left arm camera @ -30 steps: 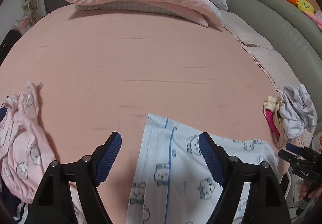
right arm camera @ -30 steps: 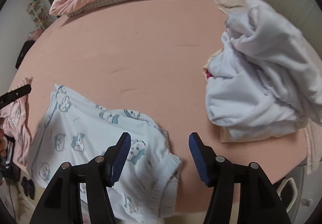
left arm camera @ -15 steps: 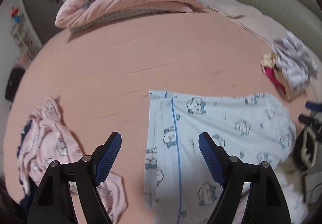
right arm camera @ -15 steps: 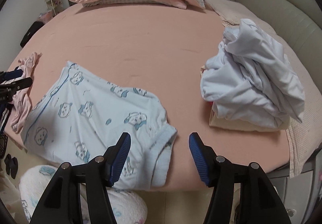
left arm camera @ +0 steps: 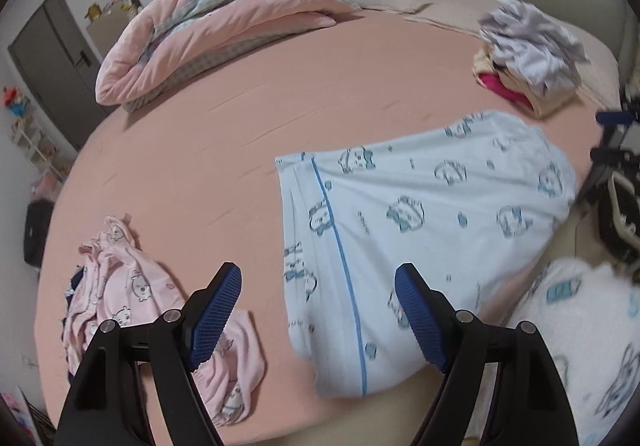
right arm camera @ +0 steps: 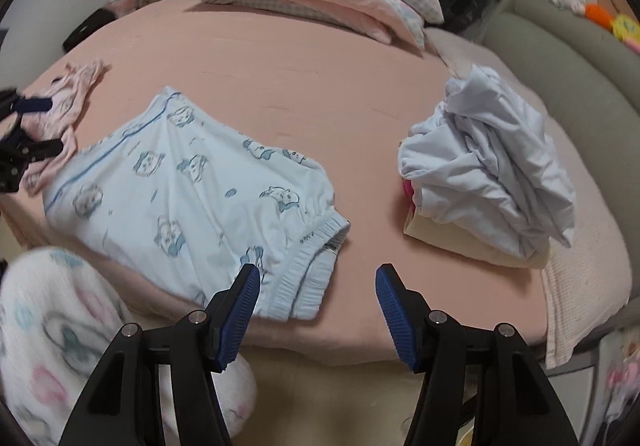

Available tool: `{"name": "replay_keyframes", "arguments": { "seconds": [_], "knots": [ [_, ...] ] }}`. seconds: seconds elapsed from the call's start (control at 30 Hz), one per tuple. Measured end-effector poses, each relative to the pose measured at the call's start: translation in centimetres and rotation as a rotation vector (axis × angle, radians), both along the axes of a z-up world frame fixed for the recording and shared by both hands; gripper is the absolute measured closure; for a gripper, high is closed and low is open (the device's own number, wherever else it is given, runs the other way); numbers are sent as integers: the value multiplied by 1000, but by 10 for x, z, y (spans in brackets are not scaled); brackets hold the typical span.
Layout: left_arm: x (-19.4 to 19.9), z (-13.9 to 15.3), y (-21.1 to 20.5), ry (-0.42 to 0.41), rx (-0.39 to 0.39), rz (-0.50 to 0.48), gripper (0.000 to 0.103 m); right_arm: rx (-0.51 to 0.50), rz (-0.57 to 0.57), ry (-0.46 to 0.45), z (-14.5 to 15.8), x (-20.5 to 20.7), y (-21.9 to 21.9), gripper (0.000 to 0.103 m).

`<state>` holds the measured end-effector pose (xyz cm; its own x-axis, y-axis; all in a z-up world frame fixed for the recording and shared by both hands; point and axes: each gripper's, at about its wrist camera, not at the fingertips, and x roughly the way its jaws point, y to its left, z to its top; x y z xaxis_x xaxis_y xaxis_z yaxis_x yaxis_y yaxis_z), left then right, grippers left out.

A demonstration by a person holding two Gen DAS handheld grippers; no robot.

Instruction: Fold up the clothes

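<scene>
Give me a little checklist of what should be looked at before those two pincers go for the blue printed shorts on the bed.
1. Left gripper empty, jaws apart: ok.
2. Right gripper empty, jaws apart: ok.
3. Blue shorts lying flat on the pink bed sheet: mostly ok; part hangs over the near edge.
4. Waistband within easy view of the right gripper: ok.
5. Pink garment apart from the shorts: ok, sheet shows between them.
6. Stack of clothes clear of the shorts: ok.
</scene>
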<state>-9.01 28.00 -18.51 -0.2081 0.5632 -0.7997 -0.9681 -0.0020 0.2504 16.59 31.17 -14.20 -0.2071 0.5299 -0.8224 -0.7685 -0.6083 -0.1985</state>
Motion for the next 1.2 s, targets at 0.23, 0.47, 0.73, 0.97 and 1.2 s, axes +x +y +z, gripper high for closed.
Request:
{"name": "replay_keyframes", "arguments": {
  "seconds": [0.23, 0.47, 0.73, 0.97, 1.2],
  "knots": [
    [3, -10, -14, 19, -18, 5, 24, 17, 81, -18, -29, -23, -13, 43],
    [19, -27, -24, 67, -55, -78, 24, 75, 152, -110, -54, -39, -30, 43],
    [46, -55, -34, 120, -95, -229, 24, 71, 199, -151, -77, -31, -46, 43],
    [53, -76, -33, 168, -108, -260, 24, 100, 235, -165, -81, -28, -46, 43],
    [55, -89, -33, 212, -115, -275, 24, 136, 309, -220, -90, -42, -46, 43]
  ]
}}
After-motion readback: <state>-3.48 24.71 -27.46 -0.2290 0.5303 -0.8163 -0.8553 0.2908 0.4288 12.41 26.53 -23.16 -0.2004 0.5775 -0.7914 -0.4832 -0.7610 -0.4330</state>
